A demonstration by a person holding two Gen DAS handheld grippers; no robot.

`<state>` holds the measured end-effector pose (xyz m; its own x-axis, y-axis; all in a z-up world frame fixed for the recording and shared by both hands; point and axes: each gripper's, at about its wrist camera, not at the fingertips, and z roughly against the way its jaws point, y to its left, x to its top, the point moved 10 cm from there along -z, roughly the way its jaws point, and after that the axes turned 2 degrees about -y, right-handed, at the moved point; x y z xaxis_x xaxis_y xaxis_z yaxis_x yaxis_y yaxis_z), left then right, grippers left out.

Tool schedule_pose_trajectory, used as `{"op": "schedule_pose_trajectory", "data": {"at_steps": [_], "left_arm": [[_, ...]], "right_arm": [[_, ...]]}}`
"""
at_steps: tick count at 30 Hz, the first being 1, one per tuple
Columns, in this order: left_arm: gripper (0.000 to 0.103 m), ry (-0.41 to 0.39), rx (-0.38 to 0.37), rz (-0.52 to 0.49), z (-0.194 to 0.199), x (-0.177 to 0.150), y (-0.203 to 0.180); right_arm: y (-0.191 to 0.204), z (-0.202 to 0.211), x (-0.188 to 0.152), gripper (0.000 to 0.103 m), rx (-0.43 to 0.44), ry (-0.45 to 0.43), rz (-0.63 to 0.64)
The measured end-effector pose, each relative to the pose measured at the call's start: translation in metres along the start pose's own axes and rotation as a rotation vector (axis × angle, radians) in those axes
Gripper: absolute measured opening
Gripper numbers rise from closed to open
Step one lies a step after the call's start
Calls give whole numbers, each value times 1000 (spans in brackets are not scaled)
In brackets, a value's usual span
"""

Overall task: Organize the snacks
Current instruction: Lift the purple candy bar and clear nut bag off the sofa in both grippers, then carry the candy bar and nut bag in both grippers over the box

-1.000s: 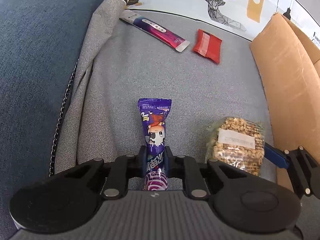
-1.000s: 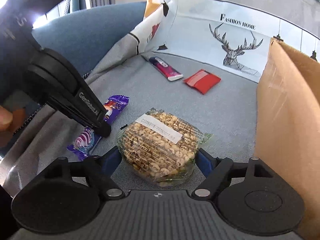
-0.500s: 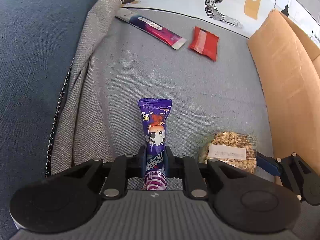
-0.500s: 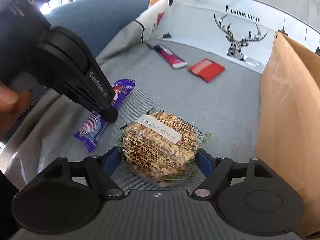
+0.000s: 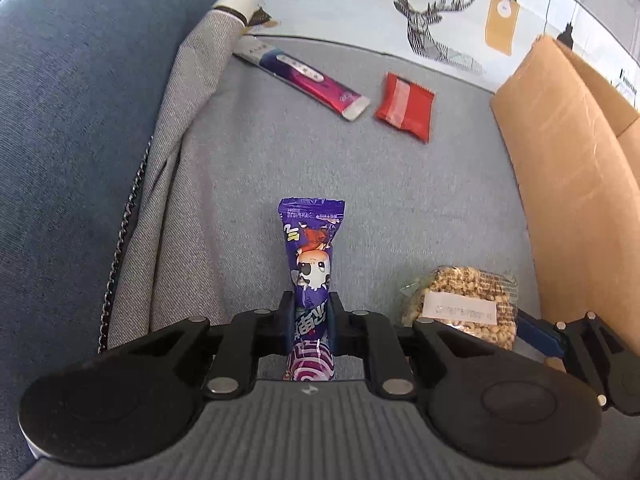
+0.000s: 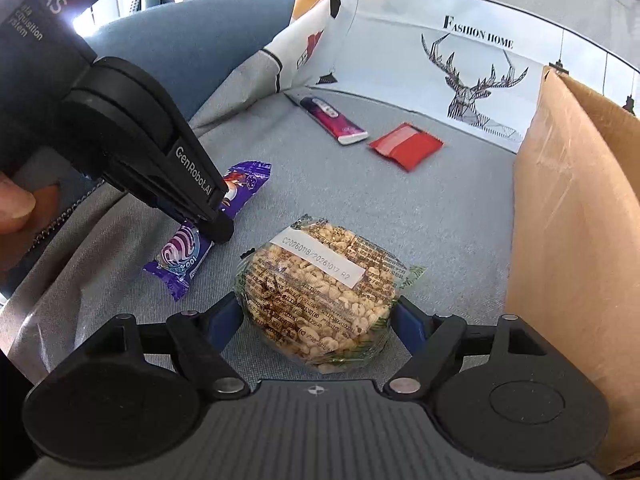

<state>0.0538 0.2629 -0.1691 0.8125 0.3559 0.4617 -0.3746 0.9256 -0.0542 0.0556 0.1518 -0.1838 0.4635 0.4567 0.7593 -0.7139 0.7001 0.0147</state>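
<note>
A purple candy packet (image 5: 312, 248) with a cartoon print lies lengthwise on the grey sofa seat (image 5: 400, 184). My left gripper (image 5: 311, 312) is shut on its lower half. In the right wrist view the same packet (image 6: 188, 256) shows under the left gripper (image 6: 218, 232), which comes down from the upper left. A round puffed-cereal cake (image 6: 320, 292) in clear wrap with a white label sits between the blue pads of my right gripper (image 6: 316, 316), which press on its two sides. The cake (image 5: 460, 296) also appears at the lower right of the left wrist view.
A long purple-red stick packet (image 5: 304, 78) and a red packet (image 5: 404, 106) lie further back on the seat. An open cardboard box (image 6: 572, 240) stands along the right. A blue armrest (image 5: 80, 120) rises on the left, and a deer-print cushion (image 6: 472, 80) stands behind.
Nothing has clearly changed. Both grippers keep their hold, and the views shift only slightly.
</note>
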Motion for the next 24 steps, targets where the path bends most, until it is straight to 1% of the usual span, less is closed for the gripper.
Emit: {"op": "schedule_pose_trajectory", "data": {"at_steps": [7, 14, 18, 24], "left_arm": [[16, -85, -24, 44, 17, 12, 2], [15, -172, -30, 72, 36, 24, 1], [15, -227, -35, 89, 48, 32, -1], [15, -309, -39, 88, 66, 44, -9]], "right_arm": [[-4, 13, 12, 81, -10, -74, -12], [-1, 30, 30, 81, -19, -158, -4], [0, 45, 41, 81, -35, -212, 17], [-7, 70, 57, 81, -45, -279, 37]]}}
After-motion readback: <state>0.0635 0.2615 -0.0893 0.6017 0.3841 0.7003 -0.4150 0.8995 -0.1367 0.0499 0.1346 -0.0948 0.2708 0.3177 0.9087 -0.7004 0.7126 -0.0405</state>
